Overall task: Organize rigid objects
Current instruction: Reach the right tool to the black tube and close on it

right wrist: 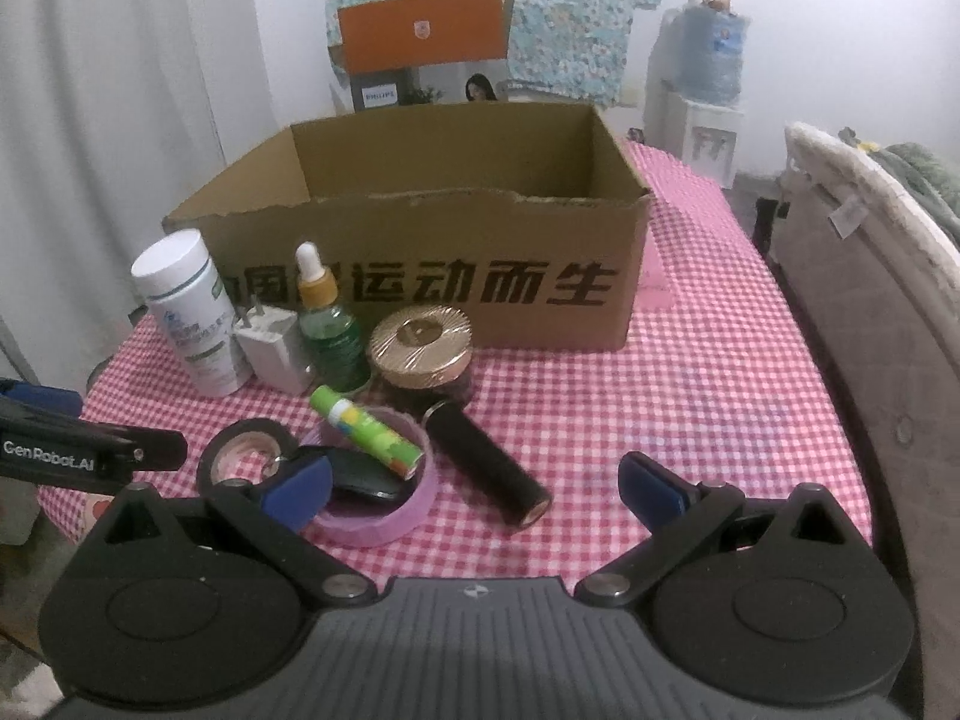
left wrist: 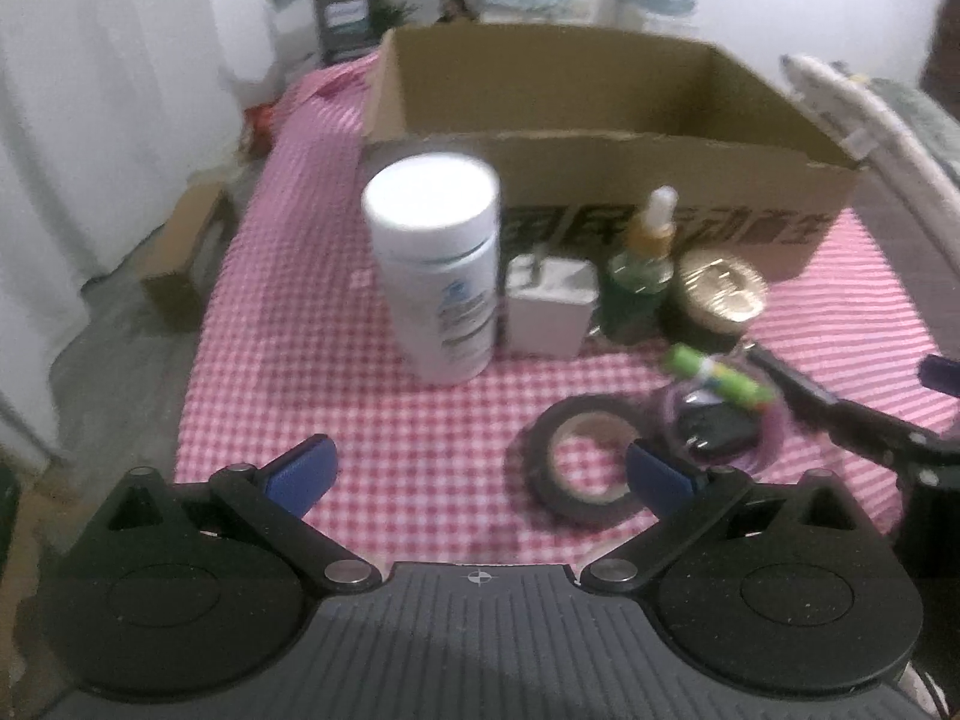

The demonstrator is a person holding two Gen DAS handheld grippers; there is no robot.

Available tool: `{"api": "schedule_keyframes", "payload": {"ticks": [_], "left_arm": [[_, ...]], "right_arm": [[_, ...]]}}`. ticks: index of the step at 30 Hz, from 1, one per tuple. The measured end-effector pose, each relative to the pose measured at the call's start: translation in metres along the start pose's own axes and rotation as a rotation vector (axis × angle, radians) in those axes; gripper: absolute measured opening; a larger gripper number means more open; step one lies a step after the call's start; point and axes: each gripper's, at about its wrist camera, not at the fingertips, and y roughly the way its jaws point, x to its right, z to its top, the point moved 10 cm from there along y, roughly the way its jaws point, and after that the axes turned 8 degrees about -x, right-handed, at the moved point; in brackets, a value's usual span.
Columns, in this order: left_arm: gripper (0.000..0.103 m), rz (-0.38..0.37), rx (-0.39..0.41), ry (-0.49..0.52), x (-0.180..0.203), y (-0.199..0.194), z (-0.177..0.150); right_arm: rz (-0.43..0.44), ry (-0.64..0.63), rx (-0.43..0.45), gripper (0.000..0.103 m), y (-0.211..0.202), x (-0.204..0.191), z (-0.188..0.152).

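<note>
while both my grippers, left gripper (left wrist: 480, 474) and right gripper (right wrist: 474, 483), hover with jaws apart and empty, nothing is picked yet; next i judge a grasp on the black tape roll (left wrist: 579, 459). beyond, the white bottle (left wrist: 435, 267) stands before the cardboard box (right wrist: 420, 300), whose floor is hidden.

Matt corrugated cardboard box (right wrist: 420, 294), checked cloth (right wrist: 690, 408) — glossy foil-wrapped jar lid (right wrist: 420, 333), smooth plastic bottle (right wrist: 186, 312).
</note>
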Motion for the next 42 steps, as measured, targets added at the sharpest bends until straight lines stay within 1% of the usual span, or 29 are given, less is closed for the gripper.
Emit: {"api": "schedule_keyframes", "payload": {"ticks": [3,5,7,10,11,12,13,14,15,17,19,21,22,23,26,29,34,37,40,42], "left_arm": [[0.103,-0.055,0.018,0.024,0.008,-0.001,0.004],[0.103,-0.078,0.035,0.049,0.015,-0.002,0.005],[0.101,-0.093,0.045,0.091,0.024,-0.005,0.007],[0.098,-0.121,0.056,0.149,0.04,-0.009,0.009],[0.096,-0.137,0.052,0.163,0.045,-0.009,0.01],[0.095,-0.156,0.048,0.175,0.051,-0.009,0.011],[0.093,-0.172,0.047,0.185,0.057,-0.01,0.011],[0.091,-0.182,0.045,0.194,0.06,-0.01,0.011],[0.088,-0.19,0.044,0.205,0.065,-0.011,0.012],[0.079,-0.203,0.039,0.227,0.072,-0.011,0.012],[0.073,-0.217,0.033,0.249,0.08,-0.01,0.011],[0.068,-0.235,0.038,0.27,0.087,-0.011,0.011],[0.065,-0.243,0.039,0.28,0.091,-0.012,0.01],[0.064,-0.248,0.039,0.289,0.093,-0.011,0.011],[0.063,-0.266,0.039,0.316,0.101,-0.01,0.01],[0.063,-0.291,0.035,0.337,0.108,-0.011,0.011],[0.063,-0.351,0.014,0.384,0.127,-0.01,0.01],[0.062,-0.388,-0.012,0.442,0.145,-0.008,0.007],[0.061,-0.421,-0.048,0.493,0.161,-0.005,0.003],[0.059,-0.424,-0.067,0.518,0.172,-0.001,0.003]], "right_arm": [[0.023,0.005,0.022,0.103,-0.003,0.01,0.005],[0.059,0.017,0.014,0.103,-0.001,0.018,0.008],[0.092,0.029,-0.006,0.1,0.004,0.024,0.009],[0.123,0.027,-0.051,0.087,0.013,0.033,0.014],[0.132,0.023,-0.075,0.079,0.018,0.035,0.017],[0.144,0.02,-0.092,0.074,0.021,0.037,0.018],[0.164,0.015,-0.11,0.073,0.024,0.037,0.02],[0.192,0.012,-0.134,0.07,0.029,0.036,0.022],[0.214,0.01,-0.152,0.065,0.032,0.035,0.023],[0.247,-0.001,-0.197,0.063,0.041,0.032,0.025],[0.267,-0.025,-0.228,0.054,0.048,0.028,0.027],[0.282,-0.047,-0.259,0.039,0.056,0.022,0.029],[0.286,-0.056,-0.277,0.035,0.061,0.021,0.029],[0.289,-0.061,-0.291,0.029,0.065,0.021,0.029],[0.323,-0.056,-0.329,0.026,0.075,0.016,0.026],[0.323,-0.028,-0.337,0.024,0.074,0.019,0.022],[0.351,0.131,-0.358,0.023,0.064,0.042,0.009],[0.368,0.217,-0.362,0.023,0.062,0.054,0.002],[0.39,0.284,-0.365,0.023,0.06,0.061,-0.002],[0.406,0.316,-0.371,0.023,0.061,0.064,-0.003]]}}
